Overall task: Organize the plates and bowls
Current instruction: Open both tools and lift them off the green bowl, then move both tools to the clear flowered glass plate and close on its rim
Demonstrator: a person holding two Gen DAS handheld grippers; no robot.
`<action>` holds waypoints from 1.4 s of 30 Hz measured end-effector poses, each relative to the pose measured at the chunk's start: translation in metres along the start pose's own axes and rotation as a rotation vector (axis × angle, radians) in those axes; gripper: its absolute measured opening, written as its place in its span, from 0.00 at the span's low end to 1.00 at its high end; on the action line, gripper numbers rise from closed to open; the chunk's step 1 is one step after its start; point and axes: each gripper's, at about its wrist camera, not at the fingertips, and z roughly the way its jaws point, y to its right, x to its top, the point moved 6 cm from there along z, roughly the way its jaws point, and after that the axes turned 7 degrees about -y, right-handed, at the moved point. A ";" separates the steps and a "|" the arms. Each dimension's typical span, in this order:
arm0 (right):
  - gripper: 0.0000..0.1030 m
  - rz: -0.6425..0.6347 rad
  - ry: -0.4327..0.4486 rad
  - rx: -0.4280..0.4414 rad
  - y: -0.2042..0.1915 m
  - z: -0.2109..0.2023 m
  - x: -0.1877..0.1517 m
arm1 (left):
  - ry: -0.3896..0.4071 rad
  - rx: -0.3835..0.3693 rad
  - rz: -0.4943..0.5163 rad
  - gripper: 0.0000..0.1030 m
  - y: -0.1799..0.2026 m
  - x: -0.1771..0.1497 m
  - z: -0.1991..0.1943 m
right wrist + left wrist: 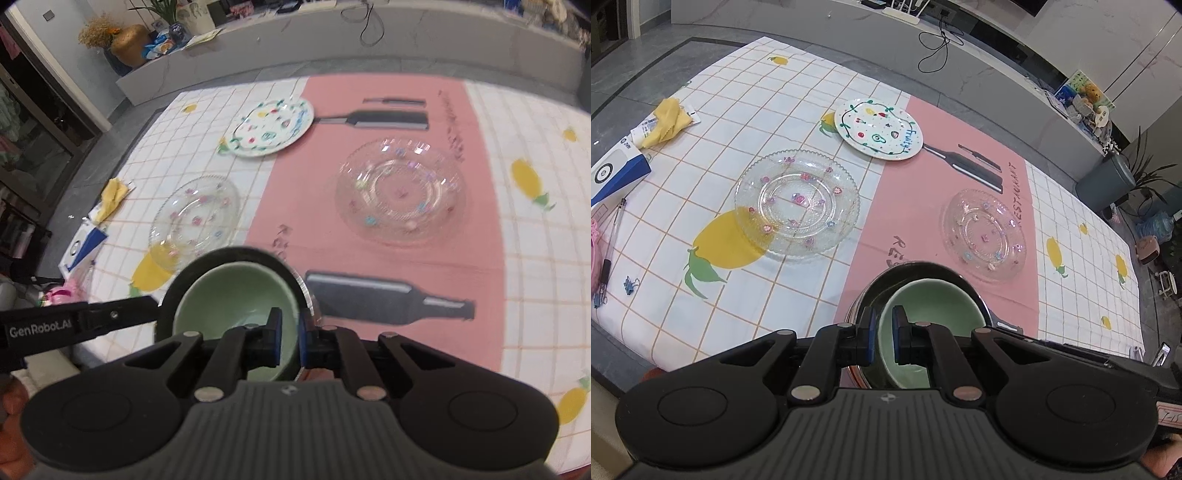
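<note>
Green bowl [923, 321] already sits nested in the dark metal bowl [886, 284], so the bowls look stacked. Both jaws are narrowed onto the green rim, one pad inside, one outside: left gripper [883, 334] on the near-left rim, right gripper [289, 338] on the near-right. Still loose ahead of the jaws on the counter [812, 280]: two glass plates [797, 202] [984, 234] and, farthest, a painted plate [878, 129]. Both tools point forward, tilted down.

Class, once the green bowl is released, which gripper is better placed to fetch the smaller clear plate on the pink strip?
Right, probably. The smaller clear plate lies just ahead of the right gripper, while the left gripper sits nearer the larger clear plate. Both now clamp the green bowl.
</note>
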 end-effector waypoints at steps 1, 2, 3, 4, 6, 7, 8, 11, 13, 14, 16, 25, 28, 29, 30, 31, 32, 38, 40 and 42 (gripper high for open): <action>0.07 0.001 0.003 -0.001 0.000 -0.001 0.000 | 0.006 -0.002 0.002 0.09 0.000 0.001 -0.001; 0.08 0.000 0.015 0.002 0.000 -0.003 0.000 | 0.013 -0.003 0.001 0.09 -0.002 0.003 -0.003; 0.10 -0.001 0.027 0.010 0.000 -0.006 0.000 | 0.021 -0.003 -0.002 0.10 -0.004 0.006 -0.005; 0.11 0.000 0.038 0.020 0.000 -0.010 0.001 | 0.030 -0.001 -0.008 0.11 -0.006 0.009 -0.007; 0.11 0.004 0.061 0.039 -0.001 -0.017 0.005 | 0.053 0.008 -0.019 0.12 -0.011 0.015 -0.012; 0.11 0.006 0.074 0.049 -0.001 -0.021 0.008 | 0.065 0.011 -0.021 0.12 -0.013 0.018 -0.014; 0.14 0.009 0.082 0.057 -0.002 -0.024 0.011 | 0.077 0.013 -0.020 0.13 -0.015 0.021 -0.017; 0.24 0.005 0.094 0.062 -0.003 -0.027 0.021 | 0.108 0.011 -0.007 0.15 -0.019 0.030 -0.023; 0.24 -0.004 0.097 0.058 -0.006 -0.026 0.031 | 0.129 0.009 -0.002 0.16 -0.022 0.037 -0.025; 0.26 -0.006 0.096 0.062 -0.007 -0.025 0.035 | 0.135 0.012 -0.006 0.16 -0.024 0.041 -0.025; 0.30 -0.013 0.091 0.077 -0.011 -0.022 0.045 | 0.140 0.019 -0.025 0.16 -0.032 0.049 -0.023; 0.31 -0.083 0.014 0.074 -0.034 0.020 0.089 | 0.148 0.028 -0.096 0.27 -0.077 0.083 0.004; 0.31 -0.088 -0.037 0.079 -0.038 0.043 0.101 | 0.139 0.033 -0.129 0.32 -0.095 0.089 0.018; 0.31 -0.087 -0.054 0.079 -0.039 0.050 0.104 | 0.134 0.032 -0.140 0.33 -0.100 0.091 0.023; 0.31 -0.085 -0.073 0.079 -0.040 0.058 0.107 | 0.130 0.031 -0.152 0.34 -0.106 0.092 0.027; 0.31 -0.082 -0.090 0.080 -0.041 0.066 0.110 | 0.125 0.028 -0.166 0.35 -0.112 0.094 0.032; 0.31 -0.077 -0.107 0.083 -0.042 0.074 0.112 | 0.120 0.027 -0.181 0.37 -0.118 0.095 0.038; 0.33 -0.060 -0.185 0.075 -0.050 0.117 0.129 | 0.082 0.014 -0.246 0.37 -0.143 0.099 0.069; 0.33 -0.054 -0.210 0.081 -0.051 0.129 0.134 | 0.075 0.015 -0.259 0.37 -0.149 0.099 0.077; 0.33 -0.048 -0.232 0.080 -0.051 0.140 0.136 | 0.073 0.013 -0.276 0.37 -0.156 0.099 0.084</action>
